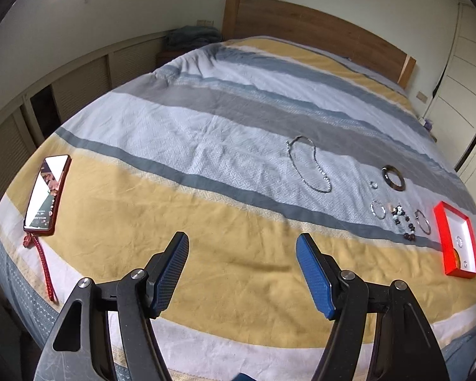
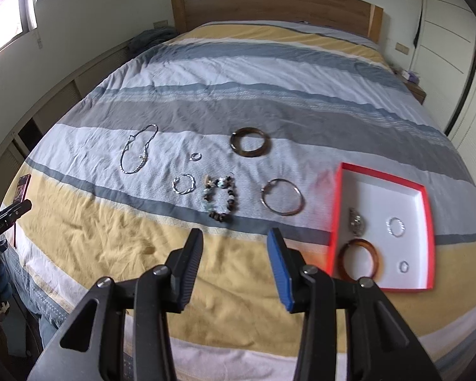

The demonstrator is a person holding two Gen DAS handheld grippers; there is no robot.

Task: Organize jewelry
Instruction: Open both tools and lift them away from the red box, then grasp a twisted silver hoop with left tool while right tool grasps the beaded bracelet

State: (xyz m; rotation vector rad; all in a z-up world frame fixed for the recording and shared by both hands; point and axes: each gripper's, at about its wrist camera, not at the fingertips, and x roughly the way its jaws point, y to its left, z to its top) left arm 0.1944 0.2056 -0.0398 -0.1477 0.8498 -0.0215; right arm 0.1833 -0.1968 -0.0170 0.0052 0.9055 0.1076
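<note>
Here, both claws, left [image 1: 241, 241] and right [image 2: 234, 236], gape empty; beaded bracelet [image 2: 220, 198], left of red box [image 2: 336, 209], is light, floppy: pinch one bead

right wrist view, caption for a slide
Open right gripper above bedspread, six jewelry pieces laid out beside red box.

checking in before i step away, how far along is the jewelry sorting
Partly done. The red box already holds four pieces: an amber bangle, a metallic piece and two small rings. Nothing is in hand: the left tool and right tool are both open and hold nothing. Six pieces remain on the bedspread: chain necklace, dark bangle, beaded bracelet, silver hoop, twisted ring, tiny ring.
</note>
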